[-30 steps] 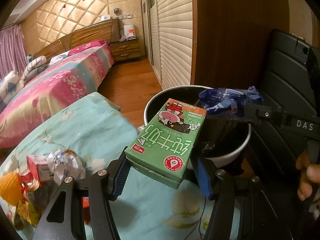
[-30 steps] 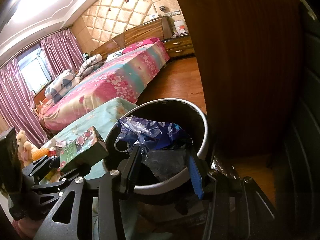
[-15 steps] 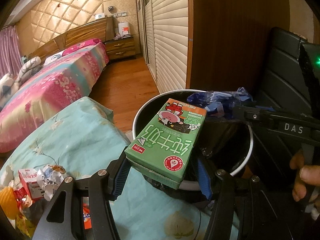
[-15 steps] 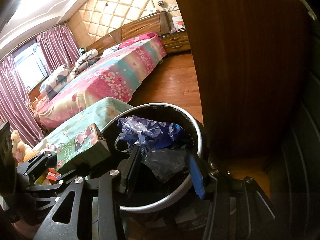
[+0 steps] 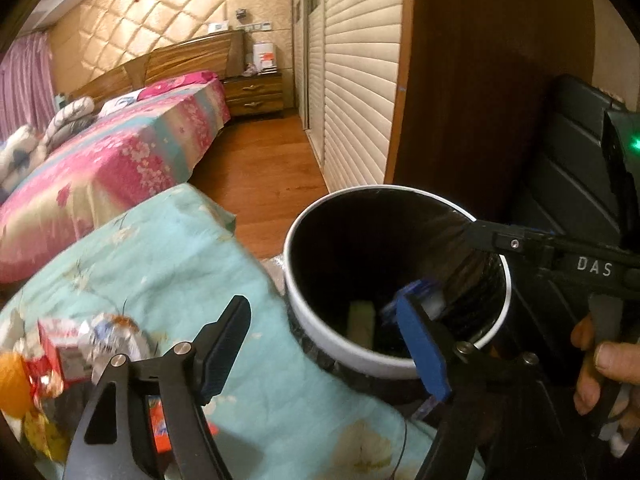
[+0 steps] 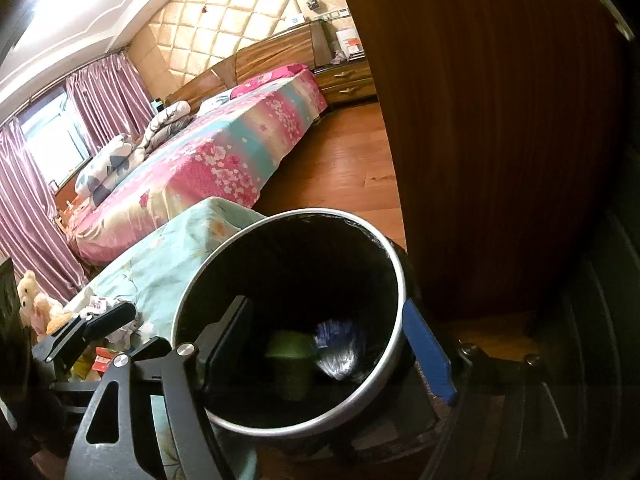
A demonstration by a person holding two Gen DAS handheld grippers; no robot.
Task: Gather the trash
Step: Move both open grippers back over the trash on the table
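In the left wrist view my left gripper (image 5: 324, 344) hangs over the near rim of the round bin (image 5: 384, 364), its jaws opening with nothing between them. The green milk carton (image 5: 360, 316) lies deep in the black liner, beside the blue plastic bag (image 5: 420, 286). In the right wrist view my right gripper (image 6: 328, 348) is above the same bin (image 6: 396, 272), its jaws also opening and empty. Below it are the carton (image 6: 288, 348) and the blue bag (image 6: 340, 344). More crumpled wrappers (image 5: 80, 340) sit on the teal cloth at the left.
The teal flowered cloth (image 5: 168, 264) covers a surface left of the bin. A dark wood panel (image 5: 480, 100) and a black chair (image 5: 572, 168) stand behind and right. A person's hand (image 5: 604, 364) grips the right tool. A pink bed (image 6: 208, 168) is beyond.
Both grippers opened. The green carton left the left jaws and the blue bag left the right jaws; both now lie inside the bin.
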